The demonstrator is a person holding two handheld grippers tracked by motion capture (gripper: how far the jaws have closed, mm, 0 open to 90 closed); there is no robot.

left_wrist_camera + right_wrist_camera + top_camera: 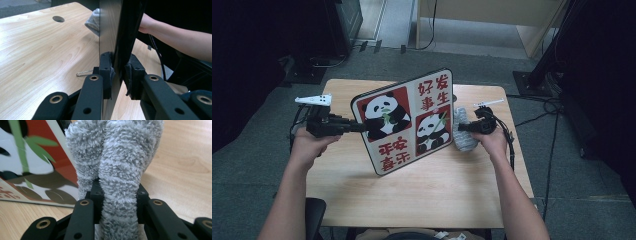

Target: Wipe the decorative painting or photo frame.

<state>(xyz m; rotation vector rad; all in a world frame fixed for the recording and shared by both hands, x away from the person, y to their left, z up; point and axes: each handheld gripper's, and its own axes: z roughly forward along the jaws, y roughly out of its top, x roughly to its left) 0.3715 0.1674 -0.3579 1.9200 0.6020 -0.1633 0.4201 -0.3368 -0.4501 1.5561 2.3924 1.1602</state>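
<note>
High view: the left gripper (354, 127), jaws clamped on the nine-o'clock edge of the panda board (404, 122), holds it tilted on the wooden table (437, 190). The right gripper (462, 128), at the board's three o'clock, is closed on a grey fluffy cloth (463, 132), which apparently touches the board's face.

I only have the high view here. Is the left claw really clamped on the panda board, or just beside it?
Observer: Clamped. In the left gripper view the left claw pinches the board edge between both pads.
Operator: And the grey thing at the right?
Observer: A fluffy cloth, folded and squeezed in the right claw.
Operator: Anything lying behind the board?
Observer: A paperclip lies on the table.
</note>
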